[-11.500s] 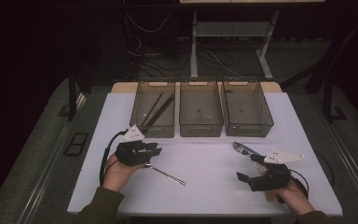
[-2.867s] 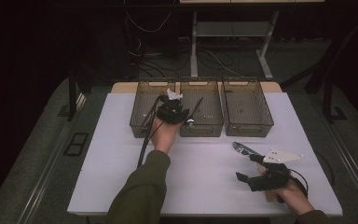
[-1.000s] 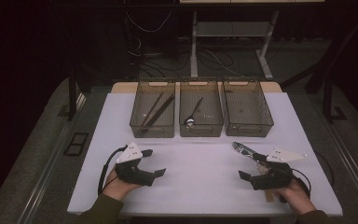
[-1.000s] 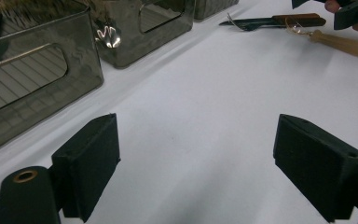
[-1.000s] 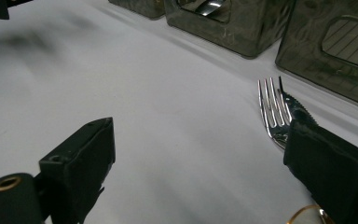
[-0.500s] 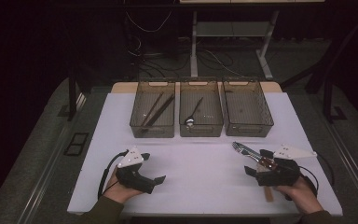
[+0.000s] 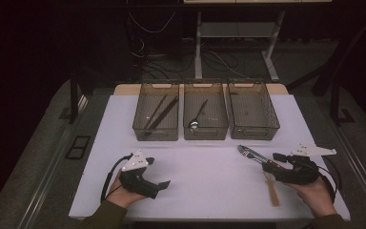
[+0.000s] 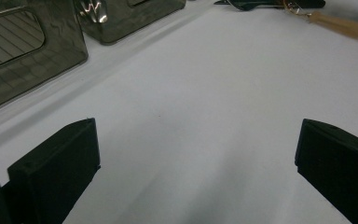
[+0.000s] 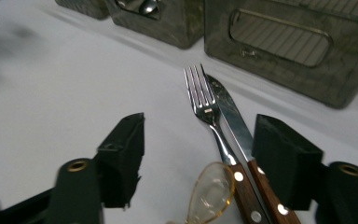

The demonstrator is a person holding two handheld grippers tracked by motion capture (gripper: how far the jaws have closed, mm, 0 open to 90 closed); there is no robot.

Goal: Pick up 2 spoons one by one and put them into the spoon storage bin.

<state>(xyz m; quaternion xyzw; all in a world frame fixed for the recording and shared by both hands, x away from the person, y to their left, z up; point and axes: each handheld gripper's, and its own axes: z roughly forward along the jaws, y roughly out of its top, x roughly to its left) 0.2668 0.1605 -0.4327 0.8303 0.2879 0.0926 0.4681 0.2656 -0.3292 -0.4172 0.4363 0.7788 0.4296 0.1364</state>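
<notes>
A fork (image 9: 200,95) and a knife (image 9: 230,116) with brown riveted handles lie side by side on the white table, seen in the high view as the fork and knife (image 7: 247,152). My right gripper (image 9: 198,135) straddles their handles. Its jaws have just been closing and stand apart from both handles, so it is open. A spoon with an amber bowl (image 9: 212,191) and a tan handle (image 7: 272,192) lies under that gripper (image 7: 270,162). At the front left my left gripper (image 7: 158,174) rests wide open, with bare table between its jaws (image 8: 196,140).
Three smoky bins stand in a row at the back. The left bin (image 7: 155,138) holds dark sticks (image 7: 159,112), the middle bin (image 7: 206,137) holds a metal spoon (image 7: 198,114), and the right bin (image 7: 255,136) looks bare. The table's white sheet (image 7: 205,176) lies between my hands.
The left gripper took a spoon from the table to the middle bin, then returned to the front left. In the last second the right hand shifted slightly right and up.
</notes>
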